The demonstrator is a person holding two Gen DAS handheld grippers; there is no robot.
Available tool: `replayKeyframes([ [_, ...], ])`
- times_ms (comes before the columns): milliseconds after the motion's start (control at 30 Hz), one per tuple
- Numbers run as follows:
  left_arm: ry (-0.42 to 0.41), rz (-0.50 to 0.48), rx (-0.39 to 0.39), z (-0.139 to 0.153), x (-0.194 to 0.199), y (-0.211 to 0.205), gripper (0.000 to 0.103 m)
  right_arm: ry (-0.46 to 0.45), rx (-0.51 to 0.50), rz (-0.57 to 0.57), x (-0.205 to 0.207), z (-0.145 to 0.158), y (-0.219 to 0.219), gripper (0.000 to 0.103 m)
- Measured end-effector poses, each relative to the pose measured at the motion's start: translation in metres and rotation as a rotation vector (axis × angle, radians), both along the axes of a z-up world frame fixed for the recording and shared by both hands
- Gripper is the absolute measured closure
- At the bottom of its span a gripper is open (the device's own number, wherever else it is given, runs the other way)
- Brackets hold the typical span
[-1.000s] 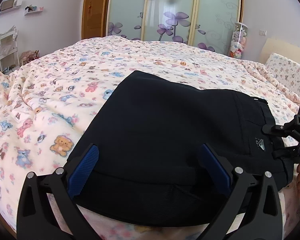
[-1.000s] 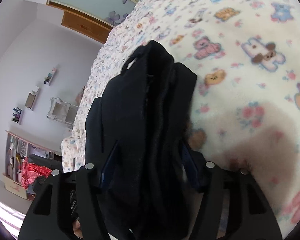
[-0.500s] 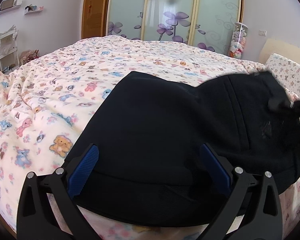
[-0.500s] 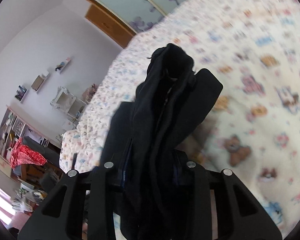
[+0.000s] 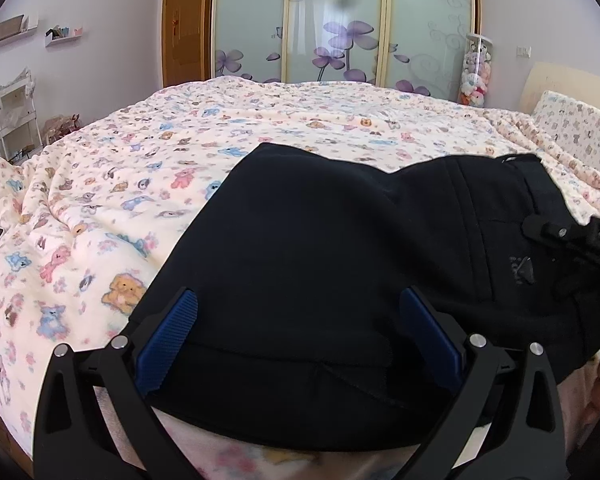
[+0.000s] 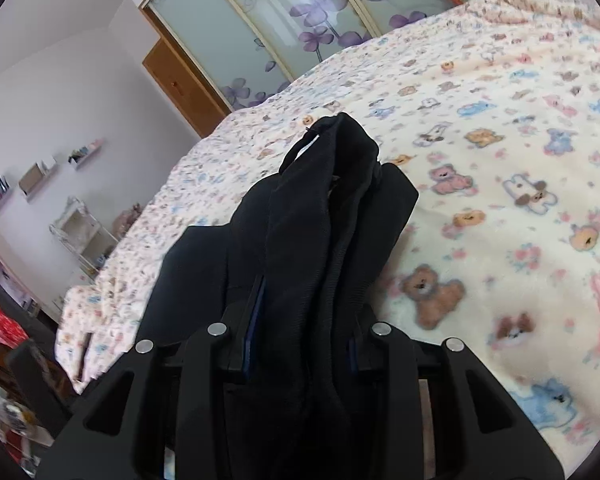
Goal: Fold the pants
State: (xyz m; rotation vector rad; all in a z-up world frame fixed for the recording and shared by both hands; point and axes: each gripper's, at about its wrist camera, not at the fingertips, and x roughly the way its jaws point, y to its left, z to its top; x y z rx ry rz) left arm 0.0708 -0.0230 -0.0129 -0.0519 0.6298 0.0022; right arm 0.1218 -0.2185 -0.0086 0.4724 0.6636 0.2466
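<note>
In the left wrist view, a white shelf rack point(image 5: 14, 116) is seen at far left against the wall, w/ small wall shelves point(image 5: 62, 33) in the upper left. The bed point(image 5: 112, 184), covered by a teddy-print blanket, fills the mid frame from left to right. The left gripper point(image 5: 298, 338) is seen at bottom centre, fingers spread wide, blue pads point(image 5: 168, 336) lying either side of the near edge of the black pants point(image 5: 320, 264); nothing is pinched between them. The pants are spread over the blanket from centre to right of frame, the right-hand portion raised off the bed. Frosted wardrobe doors point(image 5: 340, 20) w/ purple flowers are seen at top centre, a clear tube of plush toys point(image 5: 476, 68) at upper right, a pillow point(image 5: 580, 124) at far right. The right gripper point(image 5: 576, 240) is seen at the right edge, against the raised waist part. In the right wrist view, the right gripper point(image 6: 304, 316) is seen at bottom centre, fingers drawn narrow and clamped on a bunched thickness of the pants point(image 6: 324, 208), which rises up the centre of frame; printed blanket is seen to the right.
</note>
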Motion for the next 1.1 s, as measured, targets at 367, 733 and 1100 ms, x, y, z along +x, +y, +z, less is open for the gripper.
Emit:
replayKeyframes([
  [367,0.113,0.039,-0.106,0.048,0.056,0.091,0.002,-0.041,-0.159,0.024,-0.007,0.012,0.017,0.070],
  [733,0.382,-0.063,-0.394,0.008,0.108,0.128,0.002,-0.040,-0.160,0.024,-0.007,0.012,0.019,0.070],
  [1100,0.534,-0.107,-0.566,-0.022,0.148,0.134,0.002,-0.031,-0.155,0.026,-0.006,0.010,0.017,0.070],
])
